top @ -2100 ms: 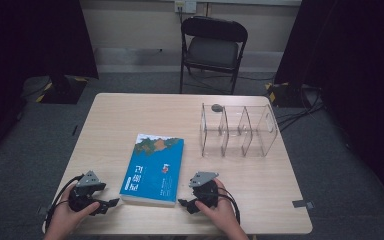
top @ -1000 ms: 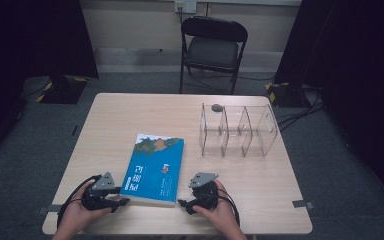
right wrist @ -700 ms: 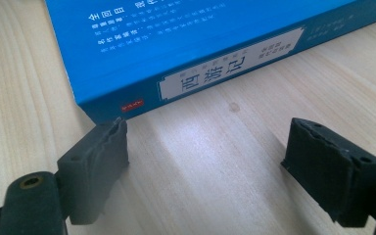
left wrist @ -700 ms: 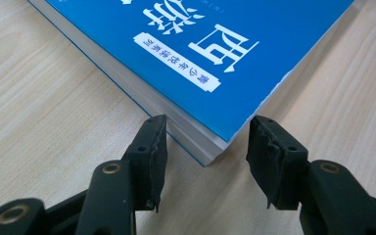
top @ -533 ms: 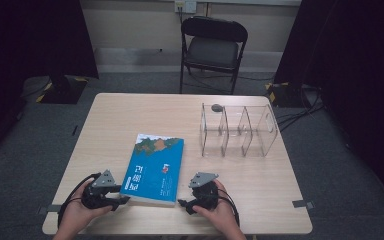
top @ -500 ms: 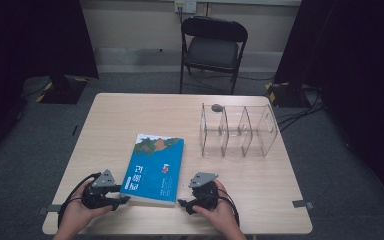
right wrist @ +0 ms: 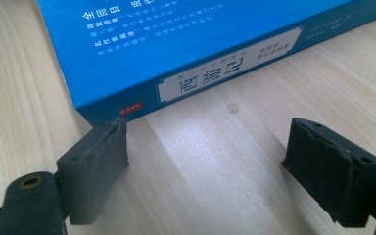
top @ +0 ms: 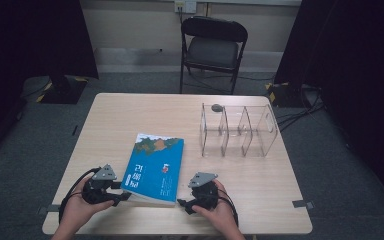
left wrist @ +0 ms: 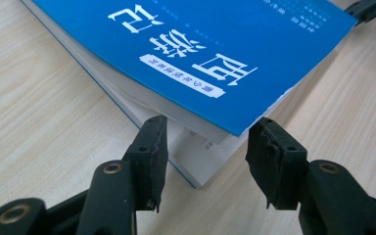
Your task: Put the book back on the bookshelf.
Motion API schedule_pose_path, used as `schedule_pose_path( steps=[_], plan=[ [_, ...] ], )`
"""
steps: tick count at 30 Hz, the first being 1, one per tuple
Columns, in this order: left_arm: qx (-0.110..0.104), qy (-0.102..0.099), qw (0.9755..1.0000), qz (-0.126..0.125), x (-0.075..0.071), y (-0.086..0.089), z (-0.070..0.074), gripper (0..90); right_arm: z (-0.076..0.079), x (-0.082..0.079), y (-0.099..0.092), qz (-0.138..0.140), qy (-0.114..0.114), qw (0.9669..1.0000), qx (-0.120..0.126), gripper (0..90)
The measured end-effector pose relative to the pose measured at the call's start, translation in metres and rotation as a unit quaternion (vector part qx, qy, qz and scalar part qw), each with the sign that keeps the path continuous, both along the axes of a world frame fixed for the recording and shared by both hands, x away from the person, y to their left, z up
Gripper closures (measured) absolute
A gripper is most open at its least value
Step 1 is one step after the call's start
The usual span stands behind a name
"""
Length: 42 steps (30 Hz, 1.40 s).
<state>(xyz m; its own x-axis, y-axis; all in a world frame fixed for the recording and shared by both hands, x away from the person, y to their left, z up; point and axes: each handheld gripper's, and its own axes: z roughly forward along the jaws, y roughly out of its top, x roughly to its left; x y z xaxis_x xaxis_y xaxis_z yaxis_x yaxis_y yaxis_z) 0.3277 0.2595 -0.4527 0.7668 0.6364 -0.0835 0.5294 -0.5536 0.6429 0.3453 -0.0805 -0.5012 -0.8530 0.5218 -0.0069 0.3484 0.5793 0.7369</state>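
The book (top: pixel 154 168) lies flat on the worktop (top: pixel 130 115), blue cover up, near the edge closest to me and a little left of centre. In the left gripper view its near corner (left wrist: pixel 235 128) sits right at my left tongs (left wrist: pixel 205 147): the cover lifts slightly off the white pages there, and the corner pokes in between the two jaws. The jaws stand apart with the corner between them, and I see a sliver of gap on either side, so they are not pressing on it. That is as narrow as these tongs go, so I count them as closed, with nothing gripped.

In the right gripper view the book's spine (right wrist: pixel 225 73) runs across just ahead of my right tongs (right wrist: pixel 205 156). Those jaws are spread wide over bare wood; the left one is just by the spine's corner, though I cannot tell if it touches.

From the high view, the left tongs (top: pixel 122 196) sit at the book's near left corner and the right tongs (top: pixel 182 202) at its near right corner, each in one of my hands.

Further off, a clear divider rack (top: pixel 238 131) stands on the right of the worktop, well apart from the book. A dark folding chair (top: pixel 211 47) stands beyond the far edge.
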Motion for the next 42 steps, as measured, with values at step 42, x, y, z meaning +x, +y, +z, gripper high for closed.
schedule_pose_path(
  steps=[42],
  plan=[
    [0.004,0.009,0.9999,-0.008,0.017,-0.017,0.035,49.5,0.025,-0.017,0.061,0.025,-0.013,0.9984,0.049,19.9]
  ],
)
